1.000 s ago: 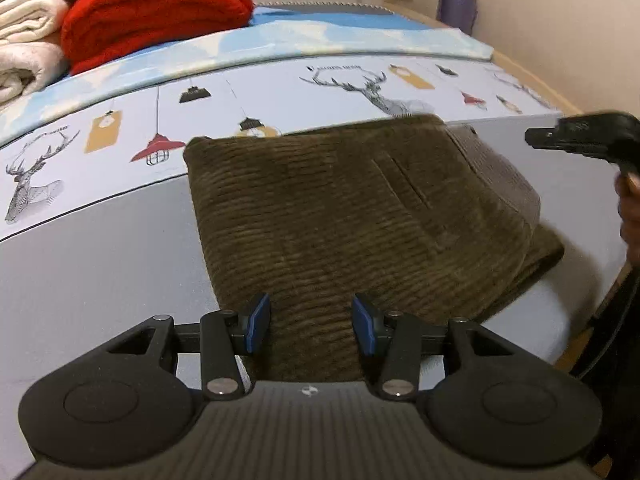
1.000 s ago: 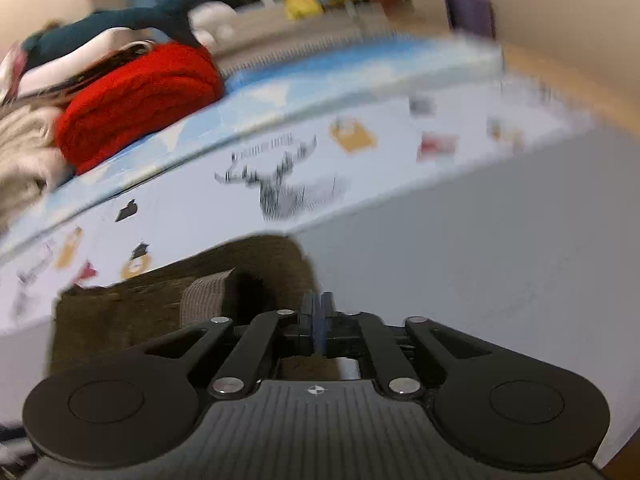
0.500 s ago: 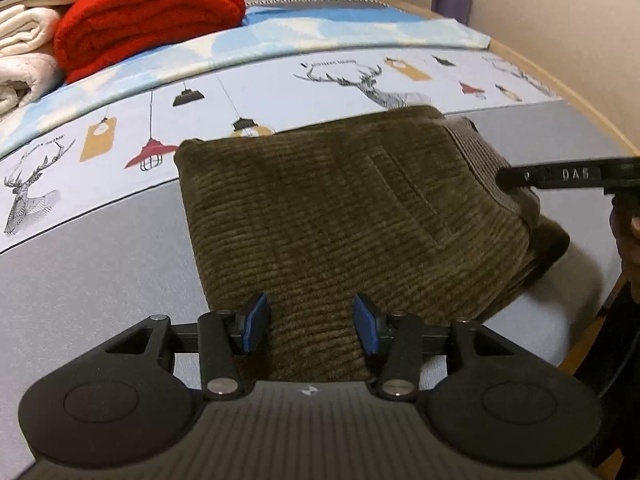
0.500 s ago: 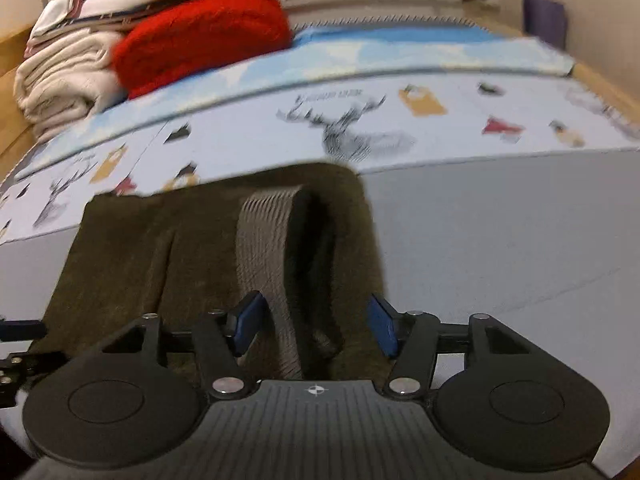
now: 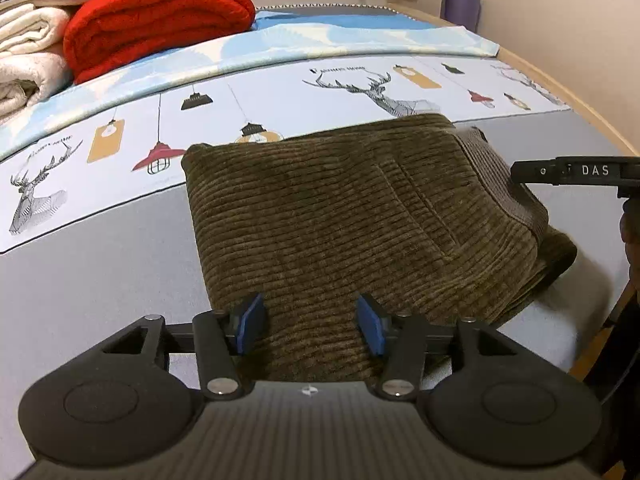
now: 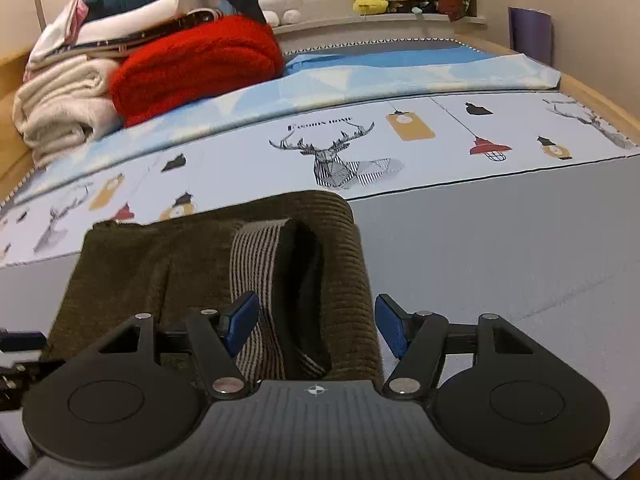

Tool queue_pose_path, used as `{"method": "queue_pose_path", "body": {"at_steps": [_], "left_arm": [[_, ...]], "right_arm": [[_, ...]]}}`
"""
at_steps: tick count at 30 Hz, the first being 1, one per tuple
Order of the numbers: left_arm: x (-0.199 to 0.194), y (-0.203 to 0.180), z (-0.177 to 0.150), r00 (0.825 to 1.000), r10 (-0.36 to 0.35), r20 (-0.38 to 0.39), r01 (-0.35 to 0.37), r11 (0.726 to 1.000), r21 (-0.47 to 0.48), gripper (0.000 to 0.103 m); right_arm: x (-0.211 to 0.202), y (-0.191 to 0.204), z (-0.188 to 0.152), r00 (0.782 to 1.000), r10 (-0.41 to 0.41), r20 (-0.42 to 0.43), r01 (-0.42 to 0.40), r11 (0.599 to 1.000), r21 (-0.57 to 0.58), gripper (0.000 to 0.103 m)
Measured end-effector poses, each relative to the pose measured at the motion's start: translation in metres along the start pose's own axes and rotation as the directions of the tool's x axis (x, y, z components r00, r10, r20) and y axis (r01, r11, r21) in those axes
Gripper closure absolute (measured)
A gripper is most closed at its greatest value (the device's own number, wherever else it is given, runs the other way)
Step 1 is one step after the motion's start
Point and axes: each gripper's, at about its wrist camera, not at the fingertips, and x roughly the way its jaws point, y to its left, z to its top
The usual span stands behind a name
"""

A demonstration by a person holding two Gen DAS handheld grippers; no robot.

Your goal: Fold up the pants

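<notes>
The left gripper (image 5: 311,326) stood wide open, its blue pads (image 5: 251,322) apart over the near edge of the folded pants (image 5: 360,216), with nothing between them; whether the pads brushed the corduroy could not be told. The right gripper (image 6: 316,326) was likewise spread wide, gripping nothing, its blue pads (image 6: 242,320) either side of the waistband end of the pants (image 6: 224,264), where the striped ribbed band (image 6: 256,256) and the dark inner lining showed.

A second before, the right gripper had been shut and its view was blurred; by half a second before it had opened, and it had since widened a little further while the picture sharpened. The left gripper kept the same wide gap throughout. In the left wrist view the right gripper's finger (image 5: 572,171) had come down from beside the pants to just over the waistband.

The brown corduroy pants lay as a folded rectangle on the grey part of the bedspread (image 5: 88,264), directly ahead of both grippers, the far edge reaching the deer-and-lantern print. A red blanket (image 6: 196,64) and cream towels (image 6: 60,108) sat well beyond.
</notes>
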Motion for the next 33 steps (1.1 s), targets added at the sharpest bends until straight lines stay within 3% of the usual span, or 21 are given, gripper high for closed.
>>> {"method": "queue_pose_path", "body": {"at_steps": [5, 33], "left_arm": [[0.003, -0.001, -0.002, 1.000, 0.004, -0.014, -0.003, 1.000, 0.010, 0.042], [0.005, -0.002, -0.002, 0.999, 0.011, -0.037, -0.010, 1.000, 0.012, 0.039]], "right_arm": [[0.015, 0.002, -0.006, 0.996, -0.015, -0.093, 0.015, 1.000, -0.002, 0.031], [0.016, 0.008, -0.010, 0.994, -0.039, -0.101, 0.038, 0.999, -0.014, 0.022]]}}
